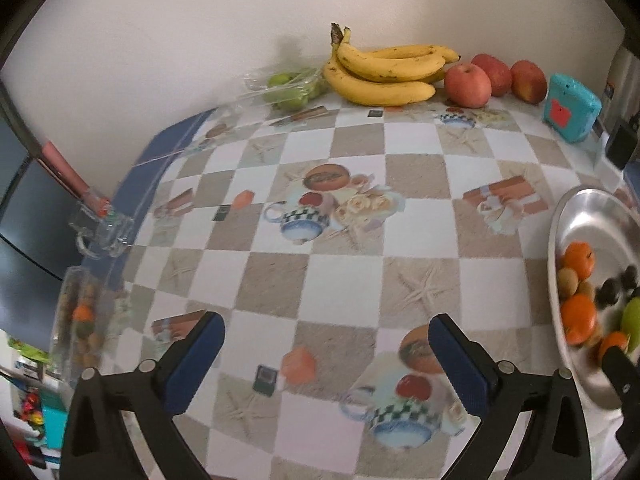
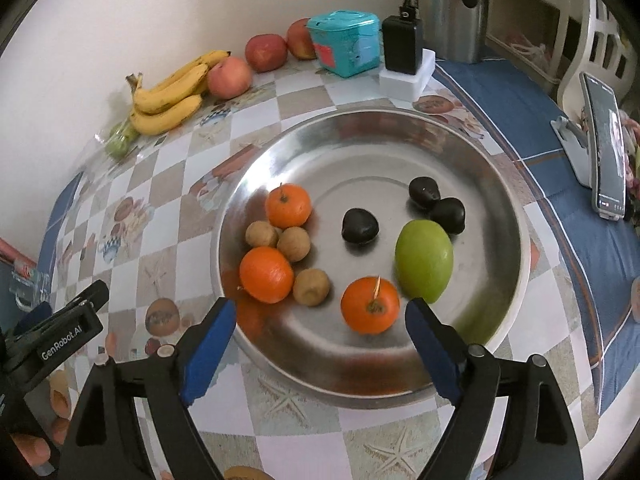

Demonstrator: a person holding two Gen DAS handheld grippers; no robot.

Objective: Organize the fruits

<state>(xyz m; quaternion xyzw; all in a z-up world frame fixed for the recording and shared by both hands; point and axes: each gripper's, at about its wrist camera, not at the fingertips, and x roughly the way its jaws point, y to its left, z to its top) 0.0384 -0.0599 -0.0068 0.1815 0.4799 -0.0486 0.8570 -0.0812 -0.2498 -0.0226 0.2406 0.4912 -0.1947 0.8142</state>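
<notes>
Two grippers: both empty, neither pressing on anything.
Left gripper (image 1: 326,360): fingers spread wide over bare checked tablecloth (image 1: 348,152), no fruit between them.
Right gripper (image 2: 320,340): fingers wide apart at the near rim of the steel tray (image 2: 400,128); nearest orange (image 2: 370,305) lies just ahead, between the tips but untouched.
Step in hand, judged: a fruit appears to be just set down; the next fetch is due.
Advice on doing it well: lift clear of the tray before swinging away, so the blue pads do not nudge the round fruit; take the next piece across its middle, and set it beside its own kind.
Tray contents: three oranges, three small brown fruits (image 2: 294,243), three dark glossy fruits (image 2: 360,226), one green mango-like fruit (image 2: 424,260); like kinds lie roughly grouped, the near orange apart from the other two.
Fruit outside the tray: banana bunch (image 1: 384,72) and three red apples (image 1: 467,85) along the wall, well apart from the tray.
Clear plastic pack (image 1: 292,88): green fruits inside, left of the bananas.
Clear container at table edge (image 1: 80,320): mixed small fruits, blurred, kinds uncertain.
Teal box (image 2: 346,42): closed, contents unseen.
</notes>
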